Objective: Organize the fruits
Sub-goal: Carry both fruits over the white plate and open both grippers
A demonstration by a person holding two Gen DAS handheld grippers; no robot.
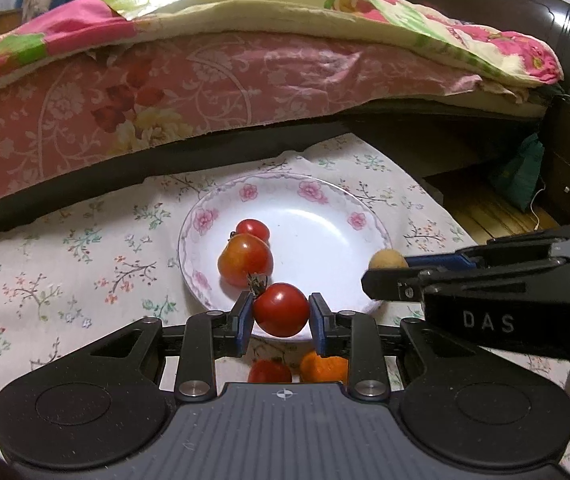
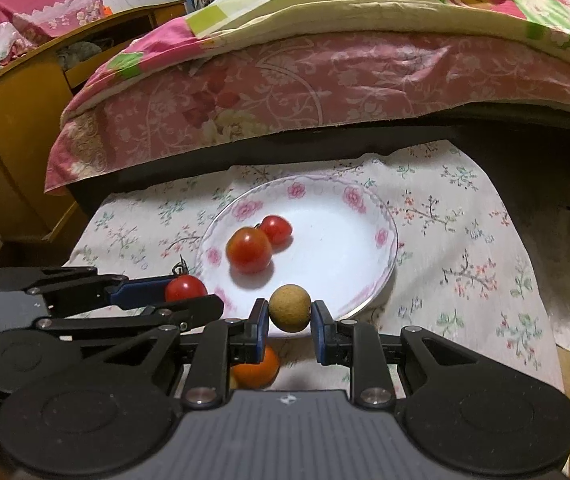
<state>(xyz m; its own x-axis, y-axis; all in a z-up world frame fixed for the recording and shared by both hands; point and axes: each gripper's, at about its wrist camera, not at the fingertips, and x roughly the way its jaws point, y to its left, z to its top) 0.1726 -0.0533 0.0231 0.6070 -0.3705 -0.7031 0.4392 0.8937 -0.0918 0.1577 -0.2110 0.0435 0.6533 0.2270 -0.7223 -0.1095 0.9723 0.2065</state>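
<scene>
Left gripper (image 1: 281,312) clamped on a red tomato (image 1: 281,310), blue pads touching both sides, dried stem sticking up at its top left. Tomato hangs over the near rim of the white floral plate (image 1: 325,216). Right gripper (image 2: 289,312) pinching a small tan round fruit (image 2: 289,309) between its blue pads, also over the plate's near edge, to the right of the left gripper. In the left wrist view the right gripper comes in from the right side with the tan fruit at its tip; in the right wrist view the left gripper comes in from the left with the red tomato at its tip.

On the plate: two more tomatoes, a larger orange-red one (image 1: 245,260) and a smaller red one (image 1: 252,229) just behind it, touching or nearly so, left half of the plate. Rest of plate bare.

Under the grippers, on the floral cloth (image 1: 65,264) near the plate: another red tomato (image 1: 270,372) and an orange fruit (image 1: 323,366), partly hidden by the gripper bodies.

Beyond the cloth: bed with pink floral bedding (image 1: 205,80), wooden cabinet (image 2: 17,120) at left in the right wrist view.
</scene>
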